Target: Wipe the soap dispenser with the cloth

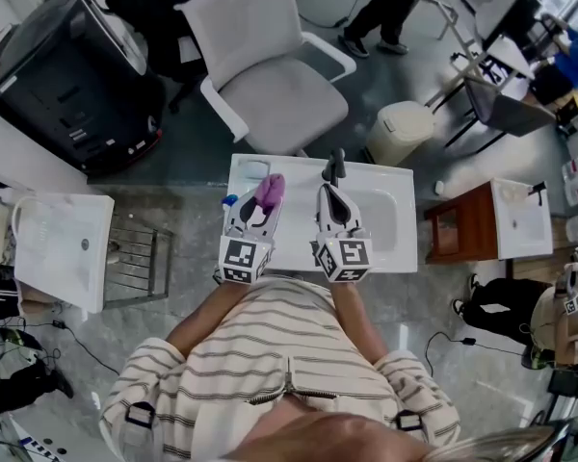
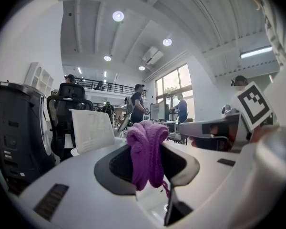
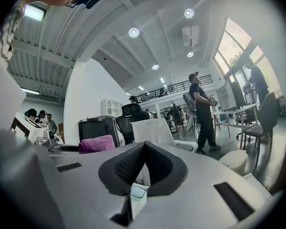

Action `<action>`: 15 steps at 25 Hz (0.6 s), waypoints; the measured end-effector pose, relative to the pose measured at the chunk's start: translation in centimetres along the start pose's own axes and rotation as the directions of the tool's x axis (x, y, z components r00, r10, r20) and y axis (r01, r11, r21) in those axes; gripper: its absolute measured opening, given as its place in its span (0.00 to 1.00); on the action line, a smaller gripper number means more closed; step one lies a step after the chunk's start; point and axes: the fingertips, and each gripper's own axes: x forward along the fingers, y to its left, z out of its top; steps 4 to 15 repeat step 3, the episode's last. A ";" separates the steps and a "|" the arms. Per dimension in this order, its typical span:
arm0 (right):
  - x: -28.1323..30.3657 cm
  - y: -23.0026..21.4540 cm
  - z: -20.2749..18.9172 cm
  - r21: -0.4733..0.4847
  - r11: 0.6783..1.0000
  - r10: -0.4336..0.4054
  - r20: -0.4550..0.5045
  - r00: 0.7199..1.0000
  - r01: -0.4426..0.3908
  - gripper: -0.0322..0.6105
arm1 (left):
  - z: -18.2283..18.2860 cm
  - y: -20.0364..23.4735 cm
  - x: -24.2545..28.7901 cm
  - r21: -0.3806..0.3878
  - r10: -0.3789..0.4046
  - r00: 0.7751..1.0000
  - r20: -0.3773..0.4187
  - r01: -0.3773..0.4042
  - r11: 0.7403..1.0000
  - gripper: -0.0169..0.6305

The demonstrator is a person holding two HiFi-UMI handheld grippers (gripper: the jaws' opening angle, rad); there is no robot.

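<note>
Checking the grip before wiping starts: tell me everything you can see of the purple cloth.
The purple cloth is a soft, knitted-looking fabric, bunched into folds, with a loose thread at its lower edge. It stands pinched between the jaws of the left gripper, its top bulging past them, over the left side of the white sink.

A person in a striped shirt (image 1: 270, 354) stands at a white surface (image 1: 390, 243) with a sunken basin; the left tongs (image 1: 258, 208) grip a purple cloth (image 1: 270, 191) bunched at their tips; the right tongs (image 1: 330, 198), jaws together and empty, lie just beside them, pointing at a black tap (image 1: 335, 166); beyond the surface stand a white chair (image 1: 275, 85) and a beige bin (image 1: 402, 131).
</note>
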 end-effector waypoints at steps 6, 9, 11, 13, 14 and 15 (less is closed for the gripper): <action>0.0 -0.2 -0.1 0.005 1.000 -0.002 0.001 1.000 0.002 0.04 | -0.1 0.0 0.1 0.000 0.003 1.000 -0.001 -0.003 1.000 0.23; 0.0 -0.2 -0.1 0.005 1.000 -0.002 0.001 1.000 0.002 0.04 | -0.1 0.0 0.1 0.000 0.003 1.000 -0.001 -0.003 1.000 0.23; 0.0 -0.2 -0.1 0.005 1.000 -0.002 0.001 1.000 0.002 0.04 | -0.1 0.0 0.1 0.000 0.003 1.000 -0.001 -0.003 1.000 0.23; 0.0 -0.2 -0.1 0.005 1.000 -0.002 0.001 1.000 0.002 0.04 | -0.1 0.0 0.1 0.000 0.003 1.000 -0.001 -0.003 1.000 0.23; 0.0 -0.2 -0.1 0.005 1.000 -0.002 0.001 1.000 0.002 0.04 | -0.1 0.0 0.1 0.000 0.003 1.000 -0.001 -0.003 1.000 0.23; 0.0 -0.2 -0.1 0.005 1.000 -0.002 0.001 1.000 0.002 0.04 | -0.1 0.0 0.1 0.000 0.003 1.000 -0.001 -0.003 1.000 0.23</action>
